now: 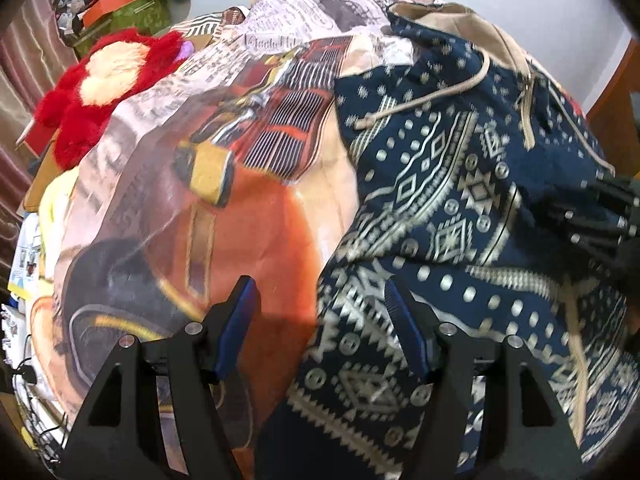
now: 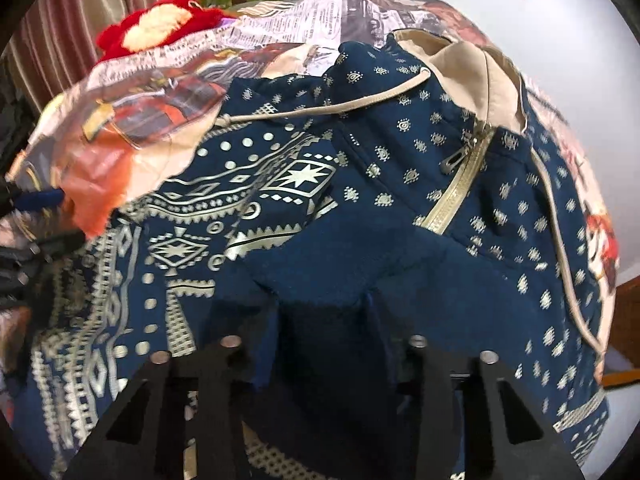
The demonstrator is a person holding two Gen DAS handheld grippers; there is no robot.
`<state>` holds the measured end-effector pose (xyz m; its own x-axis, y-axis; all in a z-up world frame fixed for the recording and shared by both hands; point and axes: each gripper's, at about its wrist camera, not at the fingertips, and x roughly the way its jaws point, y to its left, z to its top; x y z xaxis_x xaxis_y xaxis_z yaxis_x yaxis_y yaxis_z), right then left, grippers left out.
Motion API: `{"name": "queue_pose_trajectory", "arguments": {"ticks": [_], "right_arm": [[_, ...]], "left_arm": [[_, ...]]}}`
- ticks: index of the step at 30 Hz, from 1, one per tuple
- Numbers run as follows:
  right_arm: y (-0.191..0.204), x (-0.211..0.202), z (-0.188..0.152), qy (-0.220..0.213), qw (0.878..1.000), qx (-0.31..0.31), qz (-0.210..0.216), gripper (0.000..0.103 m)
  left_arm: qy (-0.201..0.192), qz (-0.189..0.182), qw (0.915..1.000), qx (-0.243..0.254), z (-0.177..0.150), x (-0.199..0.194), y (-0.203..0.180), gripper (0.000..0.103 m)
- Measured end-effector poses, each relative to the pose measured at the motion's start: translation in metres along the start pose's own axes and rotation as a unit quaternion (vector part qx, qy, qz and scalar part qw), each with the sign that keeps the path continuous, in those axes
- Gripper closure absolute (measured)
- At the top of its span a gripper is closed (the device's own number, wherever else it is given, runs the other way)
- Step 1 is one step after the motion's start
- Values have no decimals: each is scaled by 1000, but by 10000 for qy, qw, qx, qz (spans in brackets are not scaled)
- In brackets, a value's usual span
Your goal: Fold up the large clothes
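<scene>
A navy hoodie [image 1: 460, 208] with a cream geometric print, tan hood lining, drawcords and a tan zipper [image 2: 456, 192] lies on a bed [image 1: 248, 216] covered by an orange car-print sheet. My left gripper [image 1: 320, 300] is open, its blue-padded fingers [image 1: 404, 324] straddling the hoodie's left edge just above the cloth. My right gripper [image 2: 324, 312] is low over the hoodie's plain navy part; a fold of that cloth bunches between its fingers and hides the tips. The left gripper shows in the right wrist view [image 2: 36, 200] at the far left edge.
A red and cream plush toy [image 1: 108, 80] lies at the bed's far left. Boxes and clutter [image 1: 116, 12] are stacked behind it by a striped curtain [image 2: 68, 20]. Cables and papers [image 1: 28, 280] lie beside the bed on the left. A white wall [image 2: 560, 32] rises behind.
</scene>
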<state>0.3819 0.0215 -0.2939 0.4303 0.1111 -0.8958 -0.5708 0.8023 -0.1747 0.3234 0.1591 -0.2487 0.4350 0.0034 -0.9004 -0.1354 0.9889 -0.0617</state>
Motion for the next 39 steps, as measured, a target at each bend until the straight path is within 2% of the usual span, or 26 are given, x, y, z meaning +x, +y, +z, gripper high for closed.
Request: {"name": "queue_pose_trajectory", "arguments": {"ticks": [1, 4, 7, 9, 15, 18, 21, 24, 29, 36, 39], "right_arm": [[0, 0, 0, -44, 9999, -45, -86, 85], [-11, -7, -1, -193, 9996, 183, 47, 94], [-28, -22, 0, -402, 9973, 562, 240, 95], [-41, -39, -1, -622, 9944, 803, 287, 96], [-78, -86, -9, -1109, 9859, 1245, 154, 96], [-103, -105, -23, -1212, 9805, 1543, 54, 96], [-126, -116, -42, -1219, 9761, 1795, -119, 96], [-148, -121, -63, -1169, 9705, 2099, -206, 96], [-181, -128, -100, -1108, 9573, 2667, -114, 96], [-185, -110, -135, -613, 9569, 2839, -3, 96], [-189, -100, -146, -417, 9506, 3076, 22, 96]], "left_arm": [[-25, 3, 10000, -3, 5, 2, -2, 37], [-51, 5, 10000, -2, 19, 9, -7, 37], [85, -18, 9999, -54, 31, 25, -13, 37], [191, 104, 9998, 13, 37, 40, -17, 37], [326, 485, 9980, 225, 39, 62, -25, 37], [346, 709, 9954, 535, 36, 65, -34, 37], [378, 784, 9940, 660, 32, 67, -39, 37], [420, 752, 9948, 548, 32, 67, -38, 37], [447, 822, 9942, 526, 31, 68, -38, 37], [479, 911, 9931, 562, 30, 67, -39, 37], [485, 948, 9925, 592, 28, 66, -39, 37]]}}
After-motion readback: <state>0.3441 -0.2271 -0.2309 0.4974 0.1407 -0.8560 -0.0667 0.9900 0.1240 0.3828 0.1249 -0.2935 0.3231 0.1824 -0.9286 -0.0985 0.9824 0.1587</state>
